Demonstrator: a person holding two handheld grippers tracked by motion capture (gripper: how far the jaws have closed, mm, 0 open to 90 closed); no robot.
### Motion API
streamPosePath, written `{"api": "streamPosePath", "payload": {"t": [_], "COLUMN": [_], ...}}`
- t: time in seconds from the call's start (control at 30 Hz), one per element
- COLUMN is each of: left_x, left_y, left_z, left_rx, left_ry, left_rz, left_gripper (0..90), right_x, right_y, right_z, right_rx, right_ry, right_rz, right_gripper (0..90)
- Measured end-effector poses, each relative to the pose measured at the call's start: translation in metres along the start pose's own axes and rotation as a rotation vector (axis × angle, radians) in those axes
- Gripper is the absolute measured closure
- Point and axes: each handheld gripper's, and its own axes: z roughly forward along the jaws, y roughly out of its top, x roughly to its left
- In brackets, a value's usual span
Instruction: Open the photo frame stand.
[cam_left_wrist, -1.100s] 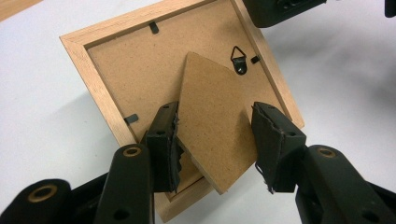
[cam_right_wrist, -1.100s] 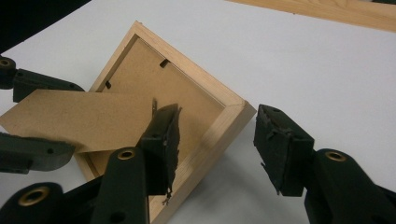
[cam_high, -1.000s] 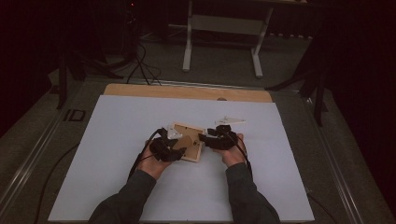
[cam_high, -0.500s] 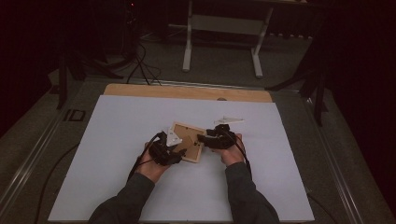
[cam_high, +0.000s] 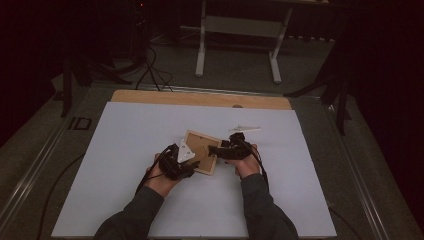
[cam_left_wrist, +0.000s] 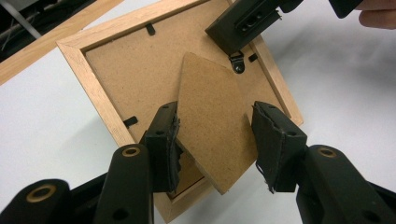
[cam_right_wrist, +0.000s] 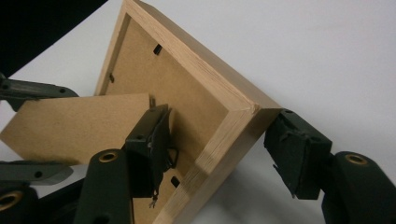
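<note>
A wooden picture frame (cam_high: 202, 150) lies back side up on the white table cover, between my two hands. Its brown fibreboard stand (cam_left_wrist: 210, 107) is raised off the back panel. My left gripper (cam_left_wrist: 217, 144) is shut on that stand, one pad on each long edge. My right gripper (cam_right_wrist: 224, 154) straddles a corner of the frame (cam_right_wrist: 201, 70), with one jaw over the back panel and the other just outside the corner. Its jaws have just been opening and a gap shows beside the wood. In the high view the left gripper (cam_high: 182, 162) and right gripper (cam_high: 215, 150) face each other across the frame.
A small white object (cam_high: 245, 128) lies just beyond the right hand. The white cover (cam_high: 125, 140) sits on a wooden tabletop whose far edge (cam_high: 200, 99) shows bare. Past the table the dark floor holds a stand's white legs (cam_high: 202, 45) and cables.
</note>
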Motion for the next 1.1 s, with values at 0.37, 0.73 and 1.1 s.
{"api": "streamPosePath", "payload": {"t": [0.37, 0.73, 1.1], "left_x": [0.012, 0.014, 0.014], "left_y": [-0.006, -0.006, -0.005], "left_z": [0.001, 0.002, 0.004], "left_rx": [0.043, 0.060, 0.089], "left_ry": [-0.065, -0.124, -0.131], "left_rz": [-0.065, -0.112, -0.110], "left_gripper": [53.6, 56.4, 59.7], "right_x": [0.006, 0.012, 0.018], "right_y": [0.000, 0.002, 0.004], "right_z": [-0.001, -0.008, -0.014], "right_rx": [-0.009, -0.024, -0.052], "right_ry": [0.015, 0.017, 0.027], "right_rz": [-0.034, -0.081, -0.105], "right_gripper": [45.0, 50.7, 55.3]}}
